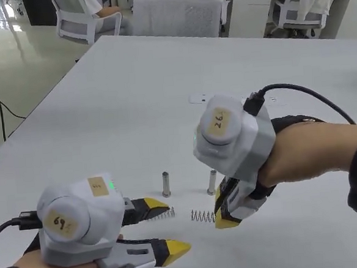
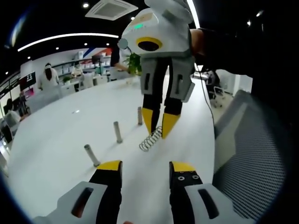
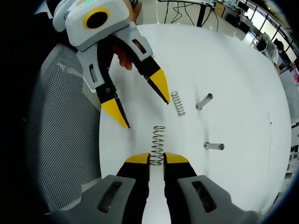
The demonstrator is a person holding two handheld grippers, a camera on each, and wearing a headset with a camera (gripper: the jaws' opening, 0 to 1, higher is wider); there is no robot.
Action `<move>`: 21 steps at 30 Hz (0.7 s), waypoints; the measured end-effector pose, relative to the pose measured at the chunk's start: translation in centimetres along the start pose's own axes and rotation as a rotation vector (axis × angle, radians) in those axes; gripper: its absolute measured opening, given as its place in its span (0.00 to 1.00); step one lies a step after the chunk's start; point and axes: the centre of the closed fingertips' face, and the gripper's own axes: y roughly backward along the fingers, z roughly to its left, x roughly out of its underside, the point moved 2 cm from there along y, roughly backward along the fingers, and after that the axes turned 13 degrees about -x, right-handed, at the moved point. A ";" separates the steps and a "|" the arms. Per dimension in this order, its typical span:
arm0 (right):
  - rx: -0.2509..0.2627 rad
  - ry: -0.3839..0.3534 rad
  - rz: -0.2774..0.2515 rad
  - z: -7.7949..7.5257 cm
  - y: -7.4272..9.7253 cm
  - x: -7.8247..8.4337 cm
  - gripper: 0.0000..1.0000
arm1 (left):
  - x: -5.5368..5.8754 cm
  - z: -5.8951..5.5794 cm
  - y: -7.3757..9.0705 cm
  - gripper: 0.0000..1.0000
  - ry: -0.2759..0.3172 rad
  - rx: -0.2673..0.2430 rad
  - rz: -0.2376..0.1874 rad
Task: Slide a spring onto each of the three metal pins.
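Pinched end of spring (image 3: 159, 140) in narrowed right gripper (image 3: 157, 159), flat on table (image 1: 133, 100), likely for lifting toward bare pins (image 2: 117, 132) nearby. Held left gripper (image 2: 147, 167) wide, empty, beside second spring (image 3: 177, 102), apparently ready for it.

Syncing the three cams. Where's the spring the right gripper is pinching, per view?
Head view: the spring sits lower centre, sticking out left from the fingers of the right gripper.
Left gripper view: centre, at that gripper's yellow tips.
Right gripper view: bottom centre, rising from between its own fingers.
Shared landmark: the metal pins, upright beside the spring.
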 end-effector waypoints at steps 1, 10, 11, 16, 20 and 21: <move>-0.002 0.004 0.002 0.1 0.0 -0.1 0.08 | -0.1 0.0 0.0 0.32 -0.004 0.002 -0.005; -0.023 0.035 0.021 0.9 -0.1 -0.5 0.08 | -0.4 -0.7 0.1 0.27 -0.021 0.026 -0.032; -0.025 0.036 0.023 1.0 -0.1 -0.5 0.08 | -0.5 -0.7 0.1 0.26 -0.023 0.029 -0.034; -0.044 0.047 0.034 1.4 -0.3 -0.7 0.08 | -0.7 -1.0 0.2 0.24 -0.028 0.044 -0.051; -0.053 0.051 0.038 1.6 -0.3 -0.9 0.08 | -0.9 -1.4 0.2 0.21 -0.035 0.064 -0.065; -0.057 0.053 0.040 1.7 -0.4 -0.9 0.08 | -0.9 -1.5 0.3 0.20 -0.039 0.069 -0.069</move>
